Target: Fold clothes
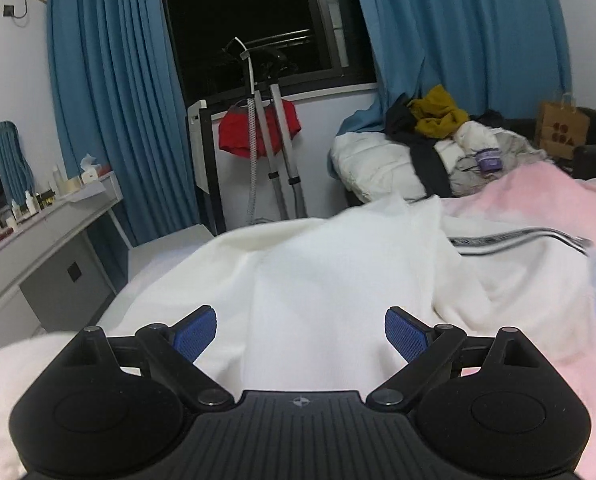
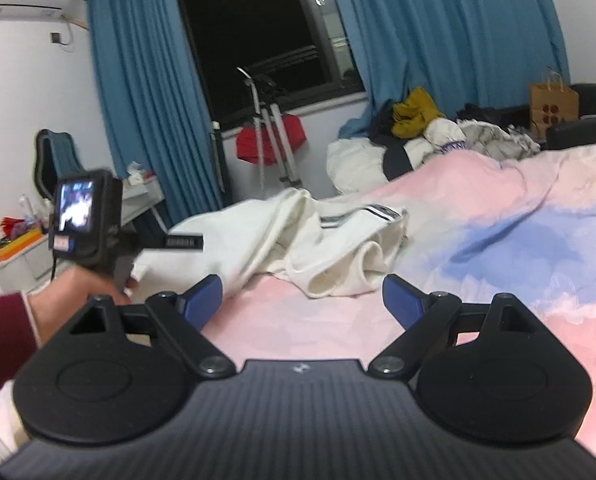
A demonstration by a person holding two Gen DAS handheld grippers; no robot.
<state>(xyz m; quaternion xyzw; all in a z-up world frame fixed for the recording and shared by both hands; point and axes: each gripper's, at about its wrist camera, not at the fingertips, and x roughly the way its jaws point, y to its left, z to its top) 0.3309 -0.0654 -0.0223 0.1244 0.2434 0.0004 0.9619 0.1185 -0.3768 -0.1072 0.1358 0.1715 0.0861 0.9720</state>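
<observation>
While the white garment (image 2: 321,248) lies rumpled on the bed (image 2: 497,248), spread across the pink and blue cover with a black-striped band showing near its far edge, both my tools hang over it with nothing in them. On my left gripper (image 1: 299,332) the jaws stand wide apart above a broad smooth stretch of the white cloth, which runs right under the blue pads; on my right gripper (image 2: 301,300) the jaws are likewise spread, over bare cover just short of a rolled, bunched end of the garment. My left hand (image 2: 78,288) shows in the right view, wrapped around its handle. I judge the cloth soft, light and limp, a thickish knit that will sag and drag rather than hold a line, so one pinch would only bunch it. Sound holds would be two matching spots on a hem or edge, one per tool, taken through a single layer. Whether this heap is mid-fold or simply lying loose, I cannot tell.
</observation>
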